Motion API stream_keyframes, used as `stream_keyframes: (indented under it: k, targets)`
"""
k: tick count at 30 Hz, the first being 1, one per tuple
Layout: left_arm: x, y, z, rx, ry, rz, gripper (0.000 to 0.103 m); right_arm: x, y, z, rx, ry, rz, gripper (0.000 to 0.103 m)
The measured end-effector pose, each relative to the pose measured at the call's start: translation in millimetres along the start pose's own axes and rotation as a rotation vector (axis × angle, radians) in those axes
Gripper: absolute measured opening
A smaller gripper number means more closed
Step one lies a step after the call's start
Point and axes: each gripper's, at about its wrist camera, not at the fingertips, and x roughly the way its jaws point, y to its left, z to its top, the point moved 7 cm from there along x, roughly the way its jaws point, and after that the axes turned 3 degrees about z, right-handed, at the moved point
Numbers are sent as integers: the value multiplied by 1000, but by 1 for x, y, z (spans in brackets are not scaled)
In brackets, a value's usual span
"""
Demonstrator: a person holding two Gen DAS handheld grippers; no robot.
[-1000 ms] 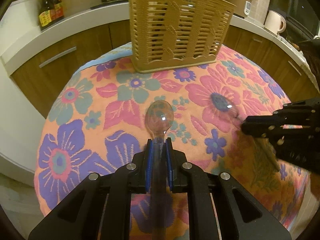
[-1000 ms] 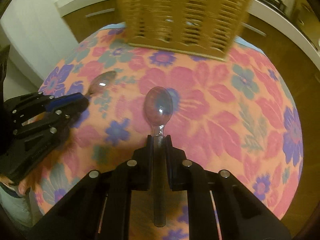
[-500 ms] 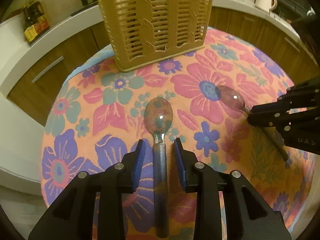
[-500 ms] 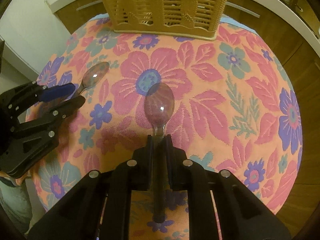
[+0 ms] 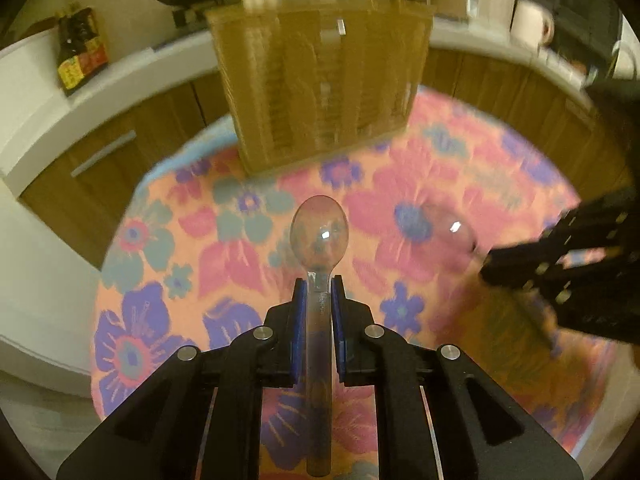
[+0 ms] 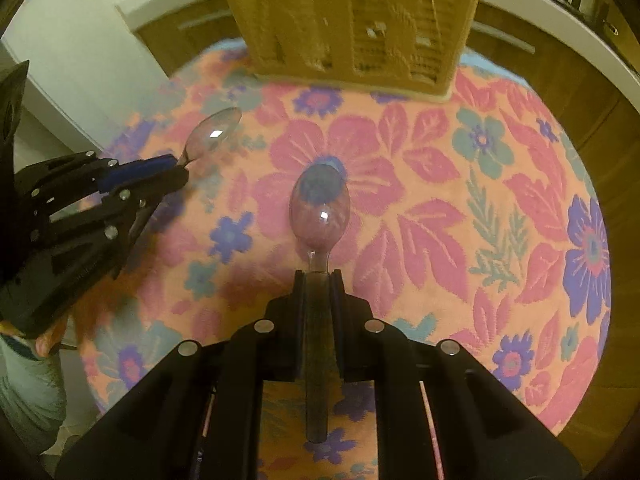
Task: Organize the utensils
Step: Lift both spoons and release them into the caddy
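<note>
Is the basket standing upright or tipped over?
Upright: the basket stands on its base on the floral tablecloth, slatted wall facing both cameras.

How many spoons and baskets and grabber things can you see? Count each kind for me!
Clear plastic spoons: 2, one in the left gripper, one in the right gripper
Tan slotted baskets: 1
Grippers: 2, each shut on a spoon handle; the left one's jaws are just closing
Total: 5

Nothing is reading clearly: the labels on the dark bottles, standing left of the basket, are showing only blurred colours.
</note>
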Motion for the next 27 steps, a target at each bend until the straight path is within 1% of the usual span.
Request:
stream_keyframes:
  k: [2, 4, 5, 7, 14, 16, 19, 21, 22, 23, 25, 27]
  targets:
    - [-17, 2, 12, -20, -60, -18, 10, -14, 4, 7, -13, -49, 27, 10]
    - [-40, 5, 28, -37, -143, -38, 10, -30, 8, 15, -32, -107, 39, 10]
    - [-48, 5, 33, -41, -171, -47, 10, -42, 10, 21, -41, -147, 49, 10]
    - [-70, 7, 51, -47, -257, -58, 10, -64, 15, 33, -56, -222, 66, 10]
    - [-117, 14, 117, -74, -494, -89, 10, -130, 19, 83, -104, -459, 74, 10]
    - [-122, 15, 134, -83, -532, -99, 10, -143, 19, 92, -112, -513, 69, 10]
    - [-124, 22, 160, -110, -592, -116, 10, -167, 12, 116, -104, -599, 62, 10]
    - [-123, 27, 173, -134, -623, -114, 10, -181, 7, 132, -94, -660, 27, 10]
    - [-121, 30, 181, -147, -640, -111, 10, -190, 2, 142, -91, -707, -10, 10]
    - [-117, 34, 189, -164, -652, -115, 10, -194, -1, 147, -90, -731, -26, 10]
    - [-106, 37, 200, -176, -650, -119, 10, -201, -9, 163, -74, -787, -66, 10]
    - [-92, 42, 210, -171, -641, -120, 10, -205, -14, 172, -79, -846, -108, 10]
